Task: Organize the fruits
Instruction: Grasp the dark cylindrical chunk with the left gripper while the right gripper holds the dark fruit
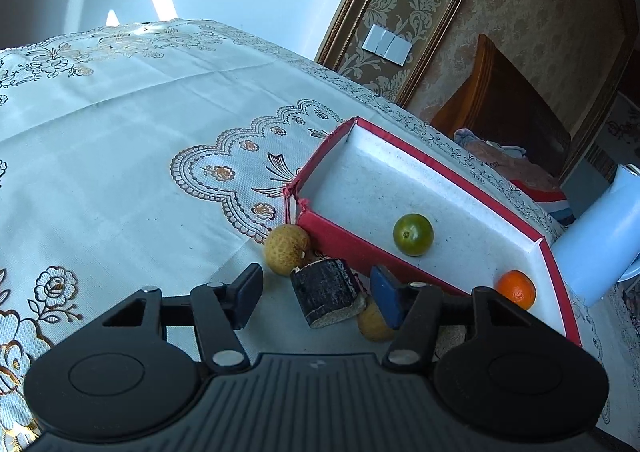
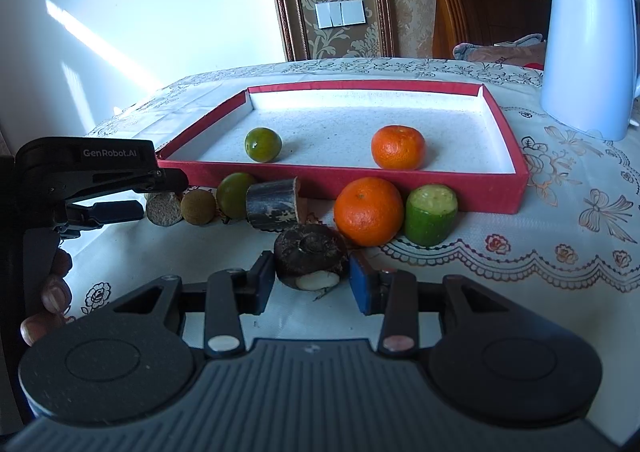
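Your right gripper point(image 2: 312, 278) pinches the dark water chestnut point(image 2: 310, 254) near the red tray point(image 2: 360, 176); your left gripper point(image 1: 316, 292) has its fingers spread around the dark cane piece point(image 1: 326, 288).

Your left black two-finger gripper point(image 1: 316, 294) points downward at a slant and is rolled to one side; its blue-padded jaws stand apart, the pads pressing on nothing. From the right wrist view you see it side-on at the left edge point(image 2: 132, 198), with your bare fingers point(image 2: 56, 292) curled round its handle. Your right black two-finger gripper point(image 2: 312, 282) also slants downward, its jaws drawn in close, both blue pads pressed against what they hold.
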A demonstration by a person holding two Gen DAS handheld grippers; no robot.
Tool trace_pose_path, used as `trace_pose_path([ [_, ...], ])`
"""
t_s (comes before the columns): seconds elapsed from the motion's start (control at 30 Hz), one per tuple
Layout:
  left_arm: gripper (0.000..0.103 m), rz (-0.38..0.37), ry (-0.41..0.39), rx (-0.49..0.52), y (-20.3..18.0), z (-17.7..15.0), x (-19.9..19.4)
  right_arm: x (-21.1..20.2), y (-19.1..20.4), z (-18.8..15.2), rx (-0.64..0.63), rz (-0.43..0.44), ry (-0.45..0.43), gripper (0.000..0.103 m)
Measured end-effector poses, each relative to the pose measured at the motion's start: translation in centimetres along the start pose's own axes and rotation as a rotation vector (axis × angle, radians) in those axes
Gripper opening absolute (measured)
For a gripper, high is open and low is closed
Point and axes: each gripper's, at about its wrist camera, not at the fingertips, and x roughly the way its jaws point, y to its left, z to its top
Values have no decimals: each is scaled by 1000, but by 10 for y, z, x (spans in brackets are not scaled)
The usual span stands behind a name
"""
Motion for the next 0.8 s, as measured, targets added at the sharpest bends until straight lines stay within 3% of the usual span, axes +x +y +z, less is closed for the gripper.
trace_pose_path([
  [0.2,57,7,-6,-8,-2,-2,0,0,0,0,0,0,0,38],
  [0.27,44,-3,0,-26,0,-2,1,0,0,0,0,0,0,38],
  [0.33,39,-17,3,-29,-1,-3,1,0,0,0,0,1,0,38],
  [0.6,38,-5,-14,1,-5,-4,-1,1,0,0,0,1,0,38],
  [0.8,33,7,-75,71,-13,-10,-15,1,0,0,1,1,-1,38],
])
